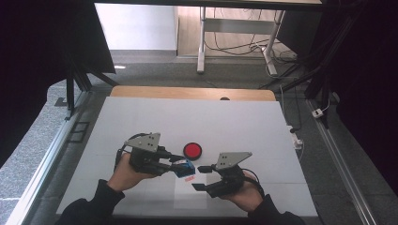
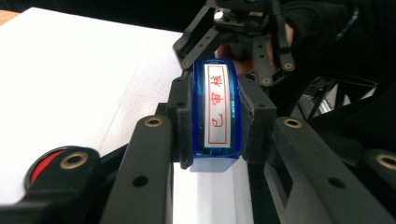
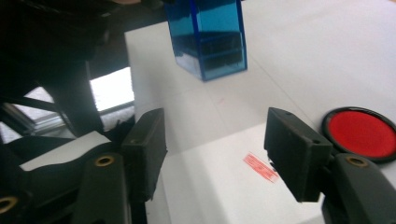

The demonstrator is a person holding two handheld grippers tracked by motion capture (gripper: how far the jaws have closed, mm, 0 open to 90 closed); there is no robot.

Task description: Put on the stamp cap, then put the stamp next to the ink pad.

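The translucent blue plastic stamp block [image 2: 215, 116] is sitting clamped between the two black jaws of the left hand-held gripper [image 1: 177, 165], its pads pressing on both long sides. In the left gripper view a white label with red characters is facing the camera, framed by the blue casing. In the high view the block is hanging just above the white tabletop [image 1: 141, 122], near the front middle, with the left hand [image 1: 123, 174] wrapping the gripper's body from behind.

Directly below and just in front of the block, a white sheet of paper [image 3: 219, 182] is lying flat, carrying a small red rectangular stamped mark [image 3: 260, 167]; the characters in the mark are too blurred to read. The round black-rimmed dish [image 3: 363, 134] just beyond the block is holding a flat red ink pad, and its edge is being cut off by the frame in the right gripper view.

The right hand-held gripper [image 1: 201, 178] is hovering just to the right of the block, apart from it, its jaws spread with nothing between them; they are standing over the paper on either side of the red mark. The block's top is being cut off in the right gripper view, and much of the left gripper behind it is lost in shadow.
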